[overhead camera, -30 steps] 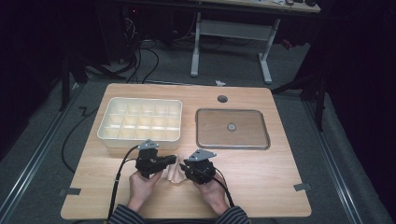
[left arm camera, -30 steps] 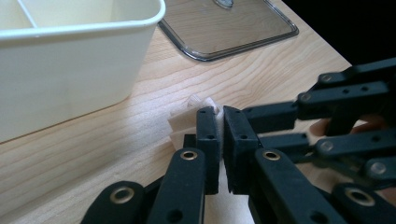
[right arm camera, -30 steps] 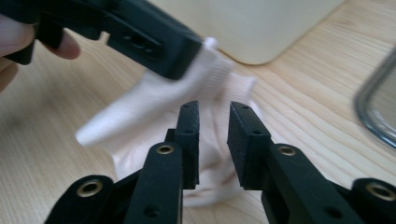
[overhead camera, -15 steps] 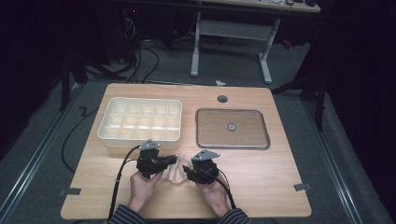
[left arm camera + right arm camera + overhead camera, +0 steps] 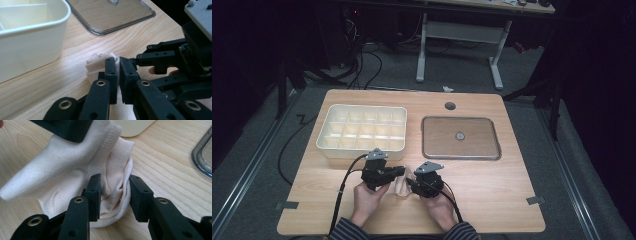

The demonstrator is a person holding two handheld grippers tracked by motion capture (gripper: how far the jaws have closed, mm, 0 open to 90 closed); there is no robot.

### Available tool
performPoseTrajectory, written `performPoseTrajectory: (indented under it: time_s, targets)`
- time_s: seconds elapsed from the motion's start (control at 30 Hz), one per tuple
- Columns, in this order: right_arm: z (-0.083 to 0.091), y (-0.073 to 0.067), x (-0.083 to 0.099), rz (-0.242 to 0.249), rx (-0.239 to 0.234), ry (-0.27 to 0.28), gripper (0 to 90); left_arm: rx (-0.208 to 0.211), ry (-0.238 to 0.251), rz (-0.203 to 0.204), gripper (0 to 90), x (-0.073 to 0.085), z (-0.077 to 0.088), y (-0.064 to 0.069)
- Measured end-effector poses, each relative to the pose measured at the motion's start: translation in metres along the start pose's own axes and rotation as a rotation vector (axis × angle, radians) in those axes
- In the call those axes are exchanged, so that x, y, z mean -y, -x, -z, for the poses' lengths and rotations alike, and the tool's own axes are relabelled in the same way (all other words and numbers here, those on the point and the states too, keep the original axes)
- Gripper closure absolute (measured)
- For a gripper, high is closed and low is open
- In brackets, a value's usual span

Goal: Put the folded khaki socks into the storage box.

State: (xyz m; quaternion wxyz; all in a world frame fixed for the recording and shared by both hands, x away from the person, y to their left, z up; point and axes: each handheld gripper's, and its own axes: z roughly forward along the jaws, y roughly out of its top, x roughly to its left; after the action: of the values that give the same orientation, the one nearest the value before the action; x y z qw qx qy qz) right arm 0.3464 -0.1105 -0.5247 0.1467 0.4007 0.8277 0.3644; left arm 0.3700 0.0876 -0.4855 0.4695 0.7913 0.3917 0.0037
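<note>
1. Your left gripper [image 5: 398,171] is clamped on the upper fold of the cream sock [image 5: 402,184]. In the left gripper view its jaws stand nearly together, with a thin layer of the sock [image 5: 98,65] pinched between them.
2. Your right gripper [image 5: 410,183] has its jaws apart around the bunched middle of the sock [image 5: 75,175]. They have just been closing. In the right gripper view the left pad [image 5: 96,192] touches the cloth, while the right pad stands just beside the folds; a firm grip cannot be confirmed.
3. The sock lies on the wooden table [image 5: 492,185], just in front of the white compartment tray [image 5: 362,129], off its near right corner and between your two hands. Part of the sock is lifted off the table by the left gripper.
4. The clear lid [image 5: 460,137] lies flat on the table, just beside the tray on its right.
5. Your left hand [image 5: 371,195] and right hand [image 5: 438,205] sit near the table's front edge, well in front of the tray.
</note>
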Motion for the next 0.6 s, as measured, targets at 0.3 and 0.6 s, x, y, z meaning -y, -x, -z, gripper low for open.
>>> performPoseTrajectory:
  time_s: [0.3, 0.6]
  targets:
    - [-0.0012, -0.0003, -0.0008, 0.009, -0.012, 0.001, 65.6, 0.011, -0.007, 0.002, 85.8, -0.0043, -0.0028, -0.0005]
    - [-0.0044, -0.0042, -0.0027, 0.029, -0.034, 0.008, 66.2, 0.019, -0.009, 0.006, 86.0, -0.0054, -0.0063, -0.0015]
